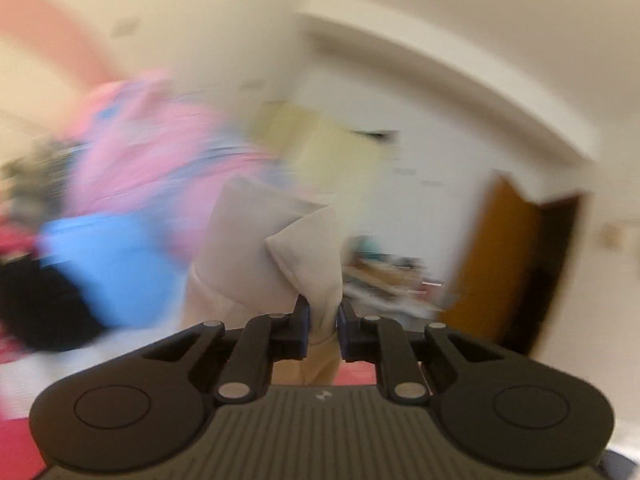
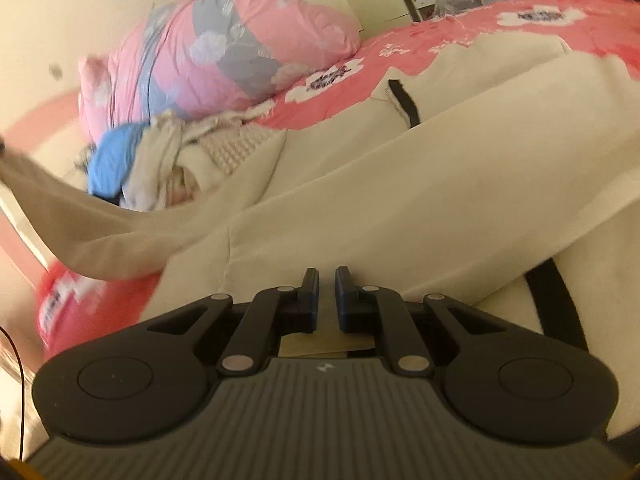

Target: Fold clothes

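Pink bedspread (image 2: 440, 36); left gripper (image 1: 323, 320) jaws pinch beige garment (image 1: 280, 240); right gripper (image 2: 327, 296) jaws narrow, grip unclear.

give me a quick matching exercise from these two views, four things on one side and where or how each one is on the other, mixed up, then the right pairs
Things
1. left gripper
2. right gripper
3. pink and grey duvet
4. blue garment

Place or state
A. bundled up against the wall, on the bed
B. in the clothes heap below the duvet
C. clamped on a lifted beige cloth
D. fingers close together, low over the cream garment

Pairs: 1-C, 2-D, 3-A, 4-B
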